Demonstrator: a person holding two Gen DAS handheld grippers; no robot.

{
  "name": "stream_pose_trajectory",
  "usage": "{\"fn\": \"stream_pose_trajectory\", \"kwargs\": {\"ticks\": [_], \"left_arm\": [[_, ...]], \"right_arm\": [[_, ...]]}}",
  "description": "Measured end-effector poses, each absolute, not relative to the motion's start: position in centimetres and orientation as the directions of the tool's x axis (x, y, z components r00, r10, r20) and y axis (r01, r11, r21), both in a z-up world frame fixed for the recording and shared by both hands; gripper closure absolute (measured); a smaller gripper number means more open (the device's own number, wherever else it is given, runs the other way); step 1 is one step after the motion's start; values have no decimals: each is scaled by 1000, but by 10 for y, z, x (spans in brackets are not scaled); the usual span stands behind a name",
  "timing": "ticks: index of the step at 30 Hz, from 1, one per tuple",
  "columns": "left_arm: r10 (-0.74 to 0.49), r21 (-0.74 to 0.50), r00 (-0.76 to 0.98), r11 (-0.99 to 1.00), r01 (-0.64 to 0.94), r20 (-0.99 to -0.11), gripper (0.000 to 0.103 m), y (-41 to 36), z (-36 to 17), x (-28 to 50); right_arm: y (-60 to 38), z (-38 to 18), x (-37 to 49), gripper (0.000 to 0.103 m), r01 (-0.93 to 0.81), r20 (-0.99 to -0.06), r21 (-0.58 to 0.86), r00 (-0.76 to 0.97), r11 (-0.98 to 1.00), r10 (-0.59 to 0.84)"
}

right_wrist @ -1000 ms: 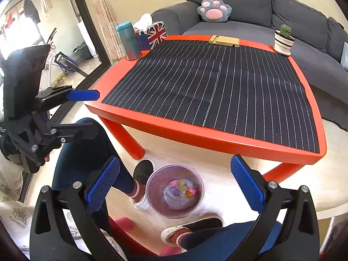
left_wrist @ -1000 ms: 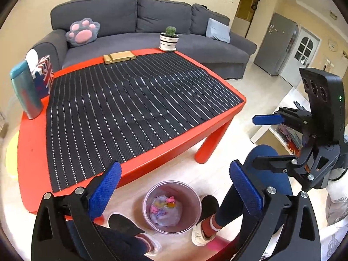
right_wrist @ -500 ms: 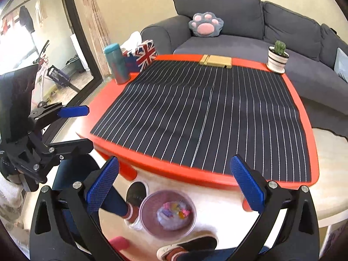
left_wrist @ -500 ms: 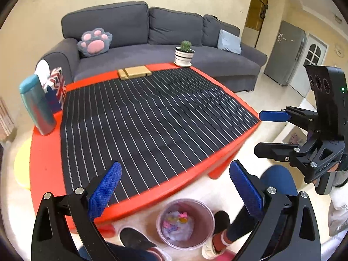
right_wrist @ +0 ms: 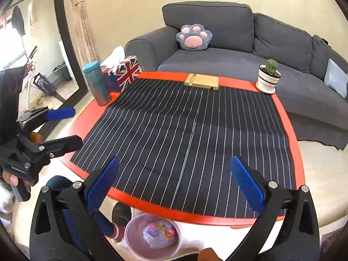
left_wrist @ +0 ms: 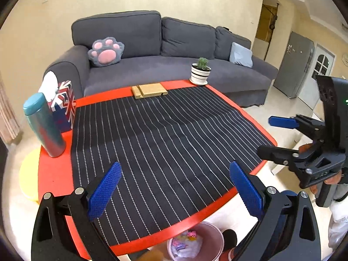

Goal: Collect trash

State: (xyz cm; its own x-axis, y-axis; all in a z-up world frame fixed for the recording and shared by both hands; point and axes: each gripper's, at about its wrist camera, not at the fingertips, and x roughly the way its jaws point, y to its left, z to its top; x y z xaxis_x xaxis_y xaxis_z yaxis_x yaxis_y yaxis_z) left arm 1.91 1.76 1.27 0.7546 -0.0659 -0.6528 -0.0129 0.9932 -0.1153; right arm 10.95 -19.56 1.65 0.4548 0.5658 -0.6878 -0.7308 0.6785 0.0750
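The red table carries a dark striped mat over most of its top. Both tools hover above the near edge of the table with fingers spread wide and nothing between them: the left gripper over the near left part of the mat, the right gripper over its near middle. The trash bin stands on the floor just under the table's near edge, partly hidden by that edge, with colourful scraps of trash lying inside it. On the table's far left corner a teal bottle stands upright just beside a flag-patterned tissue box. At the far edge lies a flat wooden block, and on the far right corner sits a small potted cactus. Behind the table runs a grey sofa with a paw-shaped cushion. A shoe shows beside the bin.
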Motion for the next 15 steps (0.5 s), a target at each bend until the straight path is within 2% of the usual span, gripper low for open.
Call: {"fn": "stream_pose_trajectory", "kwargs": {"ticks": [3,15], "left_arm": [[-14,-82,750,995,-53,-661,7,20,13,23],[46,-41,732,994,-100,-680,6,19,12,30]], "right_arm": [[-195,21,111,3,-732,-680,67,464,678,568],[-191,22,118,3,-752,-683,84,435,654,587]]}}
